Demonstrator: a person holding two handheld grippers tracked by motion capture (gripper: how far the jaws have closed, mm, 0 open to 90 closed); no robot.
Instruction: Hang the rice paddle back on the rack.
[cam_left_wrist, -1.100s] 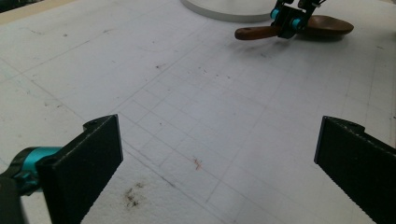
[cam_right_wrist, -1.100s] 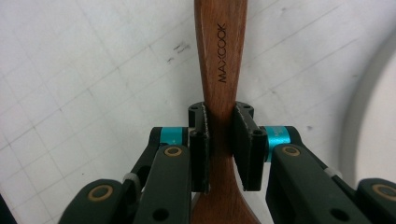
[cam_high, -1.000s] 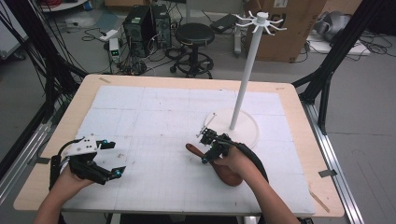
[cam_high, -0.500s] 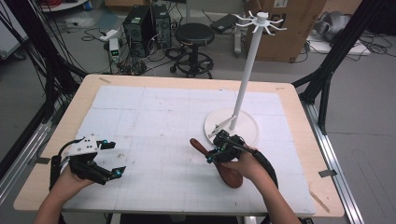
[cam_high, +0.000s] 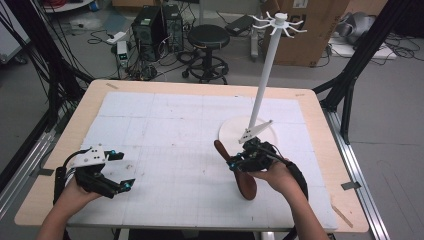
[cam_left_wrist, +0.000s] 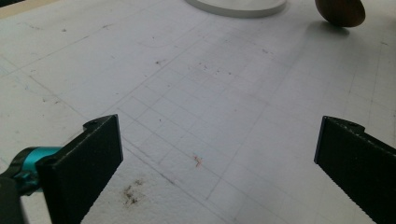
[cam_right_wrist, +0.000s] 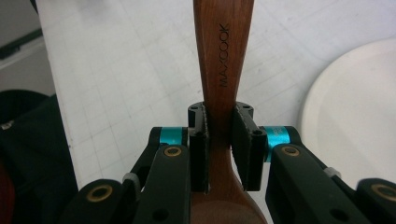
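Observation:
A dark wooden spoon (cam_high: 246, 185) hangs above the white mat, bowl toward the person and handle up-left. My right gripper (cam_high: 246, 159) is shut on its neck, just in front of the white stand's round base (cam_high: 229, 132). In the right gripper view the pads (cam_right_wrist: 198, 140) clamp the handle (cam_right_wrist: 224, 56), which is stamped with lettering, and the right gripper (cam_right_wrist: 219, 122) points across the mat. My left gripper (cam_high: 122, 169) rests at the front left of the mat, open and with nothing between its jaws. The left gripper (cam_left_wrist: 219, 137) looks toward the spoon's bowl (cam_left_wrist: 339, 10) and the base (cam_left_wrist: 238, 4).
A tall white pole (cam_high: 264, 75) with hooks at its top (cam_high: 278, 21) rises from the base at the right of the mat (cam_high: 165, 125). The wooden table edge (cam_high: 70, 135) frames the mat. A stool (cam_high: 210, 40) and a cardboard box (cam_high: 320, 30) stand on the floor beyond.
My right gripper has carried the spoon to the right and upward, closer to the stand's base. The left gripper has stayed where it was.

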